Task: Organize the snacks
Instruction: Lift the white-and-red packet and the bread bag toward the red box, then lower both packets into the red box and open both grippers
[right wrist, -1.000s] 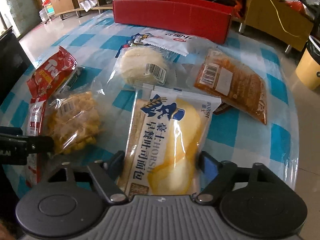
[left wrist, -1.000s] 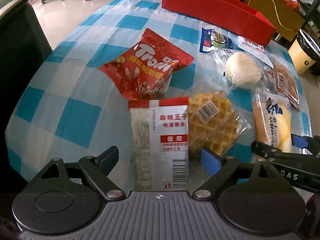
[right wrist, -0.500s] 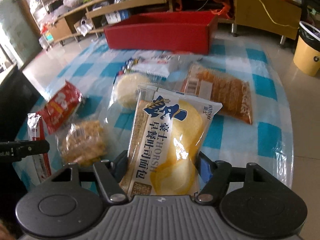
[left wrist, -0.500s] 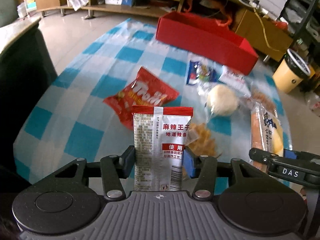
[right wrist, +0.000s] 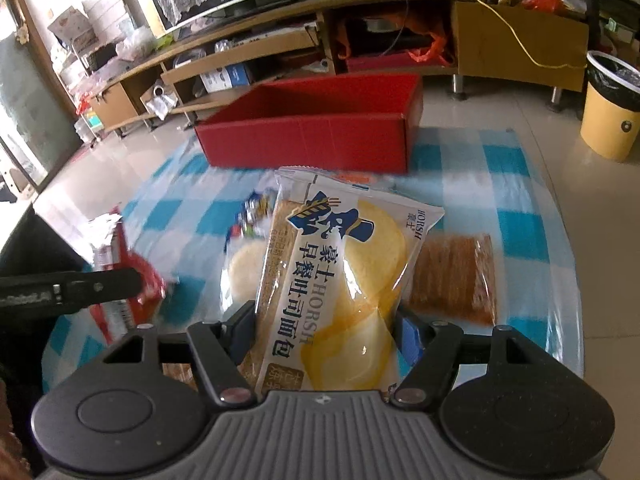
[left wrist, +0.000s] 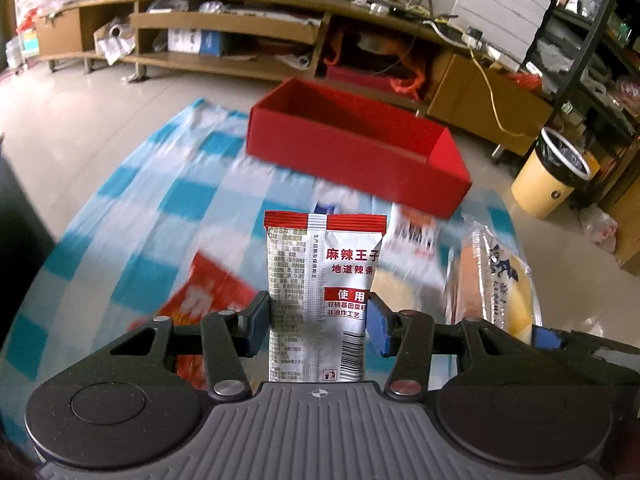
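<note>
A checked table [left wrist: 132, 208] carries a red box [left wrist: 352, 148] at its far edge; shelving behind. Left gripper [left wrist: 318, 320] clamps a sachet [left wrist: 324, 280], right gripper [right wrist: 326, 334] a bread pack [right wrist: 340, 276]. Table snacks blur.

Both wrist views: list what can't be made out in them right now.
- Red box floor: its near wall hides most of it in the right wrist view.
- Snacks on the checked cloth: motion-blurred in both views, labels unreadable.
- Silver spicy-strip packet, bottom edge: behind the left gripper body.
- Bread pack, lower end: hidden by the right gripper body.
</note>
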Action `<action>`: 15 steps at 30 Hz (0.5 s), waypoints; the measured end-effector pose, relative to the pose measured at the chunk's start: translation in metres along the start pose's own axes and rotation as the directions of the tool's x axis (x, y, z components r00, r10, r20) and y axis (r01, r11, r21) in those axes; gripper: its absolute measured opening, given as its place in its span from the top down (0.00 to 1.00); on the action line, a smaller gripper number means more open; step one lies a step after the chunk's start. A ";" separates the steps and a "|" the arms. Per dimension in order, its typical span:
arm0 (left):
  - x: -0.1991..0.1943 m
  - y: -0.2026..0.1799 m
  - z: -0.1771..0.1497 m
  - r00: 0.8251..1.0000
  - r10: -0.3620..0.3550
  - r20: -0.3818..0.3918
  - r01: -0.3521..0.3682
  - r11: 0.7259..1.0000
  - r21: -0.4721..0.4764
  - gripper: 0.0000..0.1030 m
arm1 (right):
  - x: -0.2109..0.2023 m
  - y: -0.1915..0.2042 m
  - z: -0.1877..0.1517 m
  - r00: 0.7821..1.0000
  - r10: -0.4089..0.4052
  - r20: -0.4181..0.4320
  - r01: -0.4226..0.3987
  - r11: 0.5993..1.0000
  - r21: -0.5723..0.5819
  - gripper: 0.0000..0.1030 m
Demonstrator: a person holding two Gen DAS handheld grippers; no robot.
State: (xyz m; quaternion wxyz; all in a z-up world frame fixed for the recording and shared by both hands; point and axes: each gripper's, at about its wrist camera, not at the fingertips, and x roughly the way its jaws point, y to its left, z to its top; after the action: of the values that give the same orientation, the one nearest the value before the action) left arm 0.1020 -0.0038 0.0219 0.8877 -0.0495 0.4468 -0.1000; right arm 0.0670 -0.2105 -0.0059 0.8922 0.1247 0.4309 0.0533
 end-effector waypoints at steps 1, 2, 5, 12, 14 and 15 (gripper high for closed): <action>0.002 -0.002 0.005 1.000 -0.003 0.007 0.003 1.000 0.001 0.44 | 0.002 0.000 0.006 1.000 0.000 0.006 0.000 1.000 0.002 0.35; 0.005 -0.003 0.012 1.000 -0.007 0.013 0.007 1.000 0.000 0.44 | 0.004 0.001 0.012 1.000 0.001 0.013 -0.001 1.000 0.003 0.35; 0.013 -0.007 0.032 0.999 -0.013 0.032 0.014 1.000 -0.002 0.44 | 0.012 0.001 0.031 1.000 0.012 0.028 -0.012 1.000 0.014 0.35; 0.033 -0.018 0.084 0.995 -0.008 0.101 0.007 1.000 0.013 0.44 | 0.032 -0.001 0.076 0.997 0.002 0.071 -0.003 1.000 0.012 0.35; 0.041 -0.022 0.098 0.993 0.000 0.115 -0.001 1.000 0.016 0.44 | 0.038 -0.003 0.089 0.996 -0.008 0.083 0.007 1.000 0.014 0.35; 0.046 -0.024 0.107 0.992 0.001 0.123 -0.003 1.000 0.017 0.44 | 0.042 -0.005 0.098 0.996 -0.011 0.092 0.009 1.000 0.018 0.35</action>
State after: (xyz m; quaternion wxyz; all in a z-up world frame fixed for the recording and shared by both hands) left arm 0.2117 -0.0371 0.0537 0.9141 -0.0477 0.3903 -0.0995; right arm 0.1696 -0.2244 0.0195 0.9103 0.1327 0.3901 0.0393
